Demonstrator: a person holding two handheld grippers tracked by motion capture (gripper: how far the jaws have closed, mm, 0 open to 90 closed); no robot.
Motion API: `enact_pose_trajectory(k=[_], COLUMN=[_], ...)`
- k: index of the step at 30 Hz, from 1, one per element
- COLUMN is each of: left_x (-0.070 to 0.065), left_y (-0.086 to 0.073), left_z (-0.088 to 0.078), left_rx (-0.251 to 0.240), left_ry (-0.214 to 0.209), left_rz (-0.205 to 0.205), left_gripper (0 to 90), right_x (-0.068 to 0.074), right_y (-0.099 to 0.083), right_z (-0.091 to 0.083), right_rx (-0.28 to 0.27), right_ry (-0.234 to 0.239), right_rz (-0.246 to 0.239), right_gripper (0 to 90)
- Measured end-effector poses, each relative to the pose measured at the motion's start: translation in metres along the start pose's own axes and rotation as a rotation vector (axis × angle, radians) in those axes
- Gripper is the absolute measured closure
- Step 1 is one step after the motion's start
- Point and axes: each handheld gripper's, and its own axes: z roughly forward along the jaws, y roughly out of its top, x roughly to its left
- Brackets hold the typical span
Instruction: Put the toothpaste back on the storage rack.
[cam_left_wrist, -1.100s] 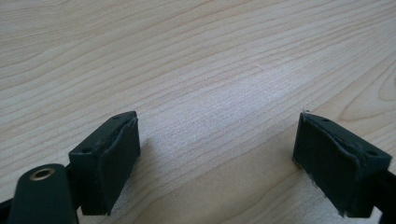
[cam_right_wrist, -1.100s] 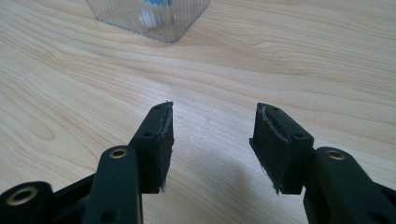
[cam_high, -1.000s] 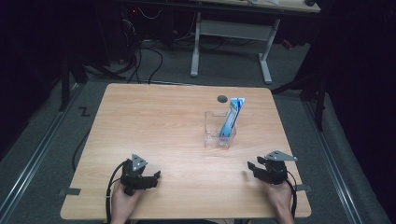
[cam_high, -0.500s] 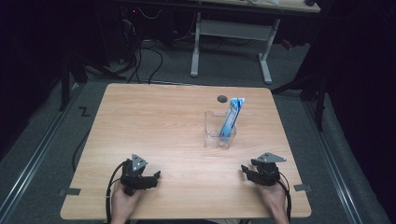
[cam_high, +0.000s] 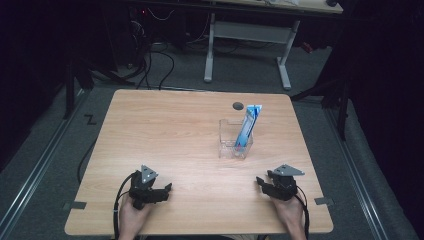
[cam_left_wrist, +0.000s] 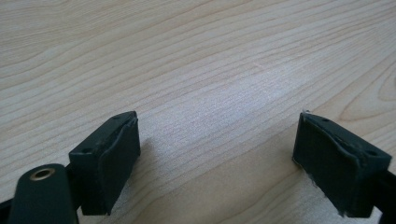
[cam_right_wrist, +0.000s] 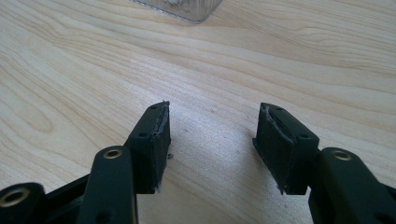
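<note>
Though nearest right gripper (cam_high: 263, 182), clear box (cam_high: 235, 140) well apart.

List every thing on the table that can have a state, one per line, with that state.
left gripper: open, nothing between its jaws, low over the table.
right gripper: open, jaws have just been opening, nothing between them.
clear container: upright on the table, apart from both grippers.
blue packet: standing in the clear container, leaning, its top above the rim.
</note>
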Motion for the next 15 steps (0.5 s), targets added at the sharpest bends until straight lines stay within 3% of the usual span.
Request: enact_pose_trajectory(k=[15], left_x=[-0.0002], left_y=[0.0], left_z=[0.0001], left_rx=[-0.001], left_ry=[0.0], left_rz=[-0.002], left_gripper=[15.0], right_x=[-0.0003], right_y=[0.0], right_z=[0.0003], right_rx=[0.006], right_ry=[-0.005], right_rz=[0.011], right_gripper=[39.7])
